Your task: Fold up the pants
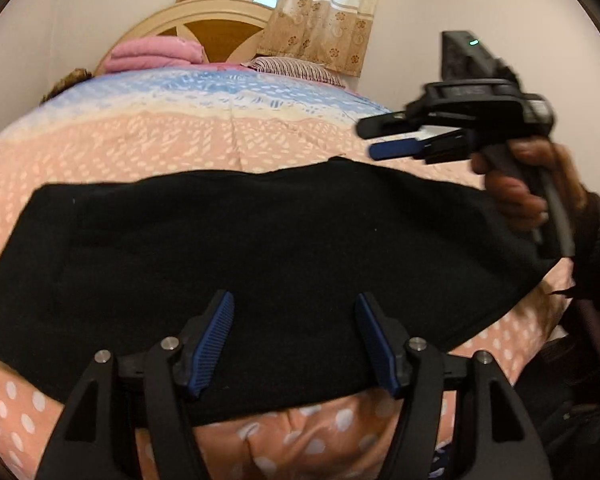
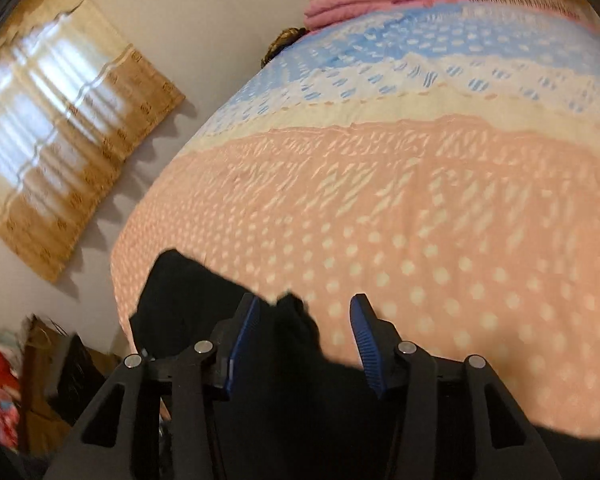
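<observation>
The black pants [image 1: 260,248] lie flat in a long band across the bed, left to right. My left gripper [image 1: 294,300] is open, its blue-padded fingers hovering over the pants' near edge with nothing between them. My right gripper [image 1: 370,140] shows in the left wrist view above the pants' right end, held in a hand, fingers apart. In the right wrist view the right gripper [image 2: 304,306] is open over one end of the pants [image 2: 284,360], with black cloth below it and nothing gripped.
The bed has a peach, cream and blue dotted cover [image 1: 180,136]. A folded pink blanket [image 1: 156,54] and a striped pillow [image 1: 296,68] lie by the wooden headboard [image 1: 216,28]. Curtains [image 1: 320,12] hang behind. Clutter lies on the floor [image 2: 4,388] beside the bed.
</observation>
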Demonstrator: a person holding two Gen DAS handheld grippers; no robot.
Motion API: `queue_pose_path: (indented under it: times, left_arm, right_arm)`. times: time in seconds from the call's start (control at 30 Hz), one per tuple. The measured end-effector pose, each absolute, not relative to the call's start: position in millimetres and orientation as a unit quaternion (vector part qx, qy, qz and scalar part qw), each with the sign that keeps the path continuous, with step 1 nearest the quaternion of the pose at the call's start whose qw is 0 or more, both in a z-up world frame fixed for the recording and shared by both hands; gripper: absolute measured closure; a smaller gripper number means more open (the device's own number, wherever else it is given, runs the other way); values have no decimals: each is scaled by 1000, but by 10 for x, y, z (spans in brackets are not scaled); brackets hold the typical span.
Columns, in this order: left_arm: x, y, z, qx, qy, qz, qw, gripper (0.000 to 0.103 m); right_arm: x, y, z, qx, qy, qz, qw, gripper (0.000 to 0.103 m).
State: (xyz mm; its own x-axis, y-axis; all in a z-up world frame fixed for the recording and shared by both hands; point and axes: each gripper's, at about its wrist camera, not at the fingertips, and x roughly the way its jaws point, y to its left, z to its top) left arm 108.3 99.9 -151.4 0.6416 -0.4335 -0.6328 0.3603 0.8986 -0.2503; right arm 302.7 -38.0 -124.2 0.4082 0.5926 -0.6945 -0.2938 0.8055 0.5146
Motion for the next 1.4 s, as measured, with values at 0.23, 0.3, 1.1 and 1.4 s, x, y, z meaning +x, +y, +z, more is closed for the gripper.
queue_pose_path:
  times: [0.23, 0.3, 1.1, 1.4]
  left_arm:
    - [1012, 909, -1532, -37, 358, -221, 906, 37]
    - [981, 920, -1538, -37, 351, -221, 909, 37]
    - [806, 375, -1314, -19, 337, -249, 908, 36]
    - [791, 254, -1390, -4, 351, -241, 905, 33]
  right_arm:
    - [3090, -179, -1470, 172, 517, 290, 787, 96]
    - [3048, -217, -1384, 183, 495, 291, 798, 97]
    - [911, -3627, -364, 193, 311, -33, 930, 63]
    - [392, -4584, -977, 234, 352, -125, 898, 63]
